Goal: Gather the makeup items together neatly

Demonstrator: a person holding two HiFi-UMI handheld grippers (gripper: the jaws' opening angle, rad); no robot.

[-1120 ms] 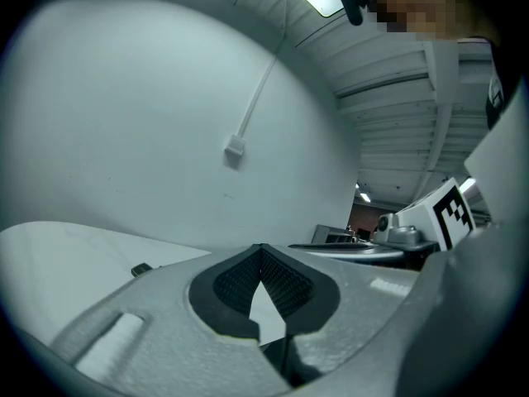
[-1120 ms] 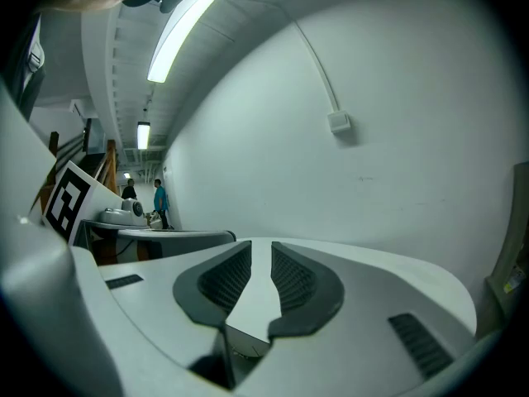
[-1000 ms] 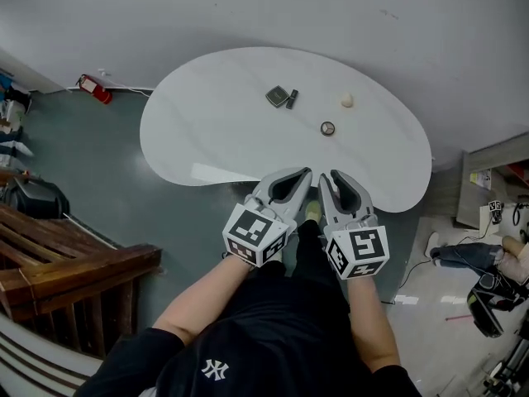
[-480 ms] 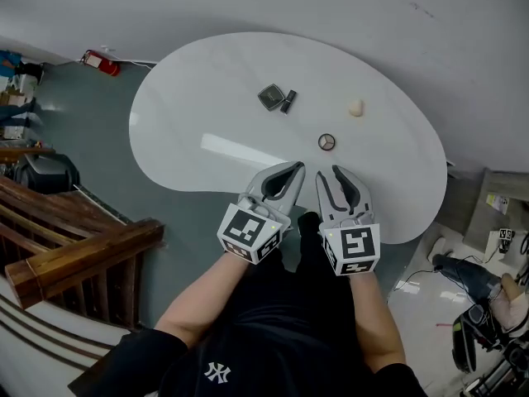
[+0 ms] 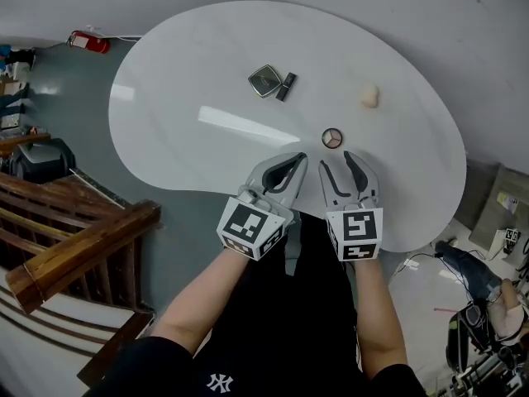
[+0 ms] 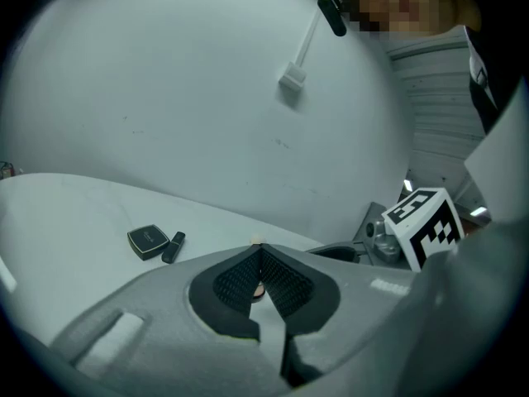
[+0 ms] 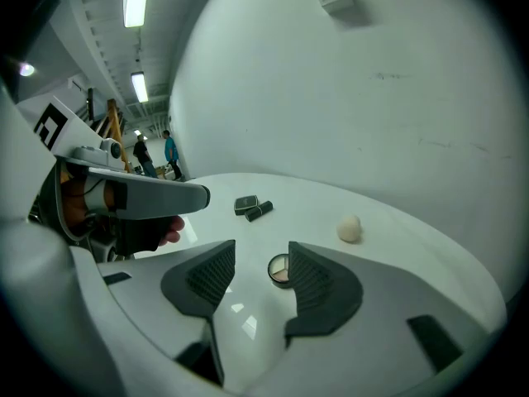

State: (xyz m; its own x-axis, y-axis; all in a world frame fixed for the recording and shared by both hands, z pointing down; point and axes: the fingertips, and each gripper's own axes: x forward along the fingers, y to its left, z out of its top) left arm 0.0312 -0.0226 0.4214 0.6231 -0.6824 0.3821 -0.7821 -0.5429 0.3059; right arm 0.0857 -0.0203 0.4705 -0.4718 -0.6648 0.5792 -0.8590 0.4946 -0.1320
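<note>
The right tool [image 5: 337, 160] is over the near edge of the worktop [image 5: 182, 122], on our side of the round palette [image 5: 332, 138]. Its jaws are spread and have just been opening. We see nothing between the pads. In the right gripper view the gap frames bare white surface and the palette, which lies flat just beyond the tips, untouched. Pale and pinkish pans show inside its dark rim.

The left tool [image 5: 302, 159] is just beside the right one, to the near left of the palette and also short of it. Its jaws are pressed together at the tips and pinch nothing. In its own view the tips meet above a small oval opening, and a sliver of the palette shows through that opening.

Going outward from the palette:
- A cream sponge ball [image 5: 369, 96] lies beyond it and to its right, apart from it.
- A square dark compact [image 5: 264, 80] lies beyond it and to its left, well apart.
- A dark tube [image 5: 286, 87] lies just beside the compact, on the side nearer the palette. We cannot tell whether the two touch.

The four makeup items are spread across the worktop, not yet gathered.

Off the worktop, far to the left of the palette, a red fire extinguisher [image 5: 87, 41] lies on the grey floor. A wooden railing [image 5: 74, 246] runs to the near left.
</note>
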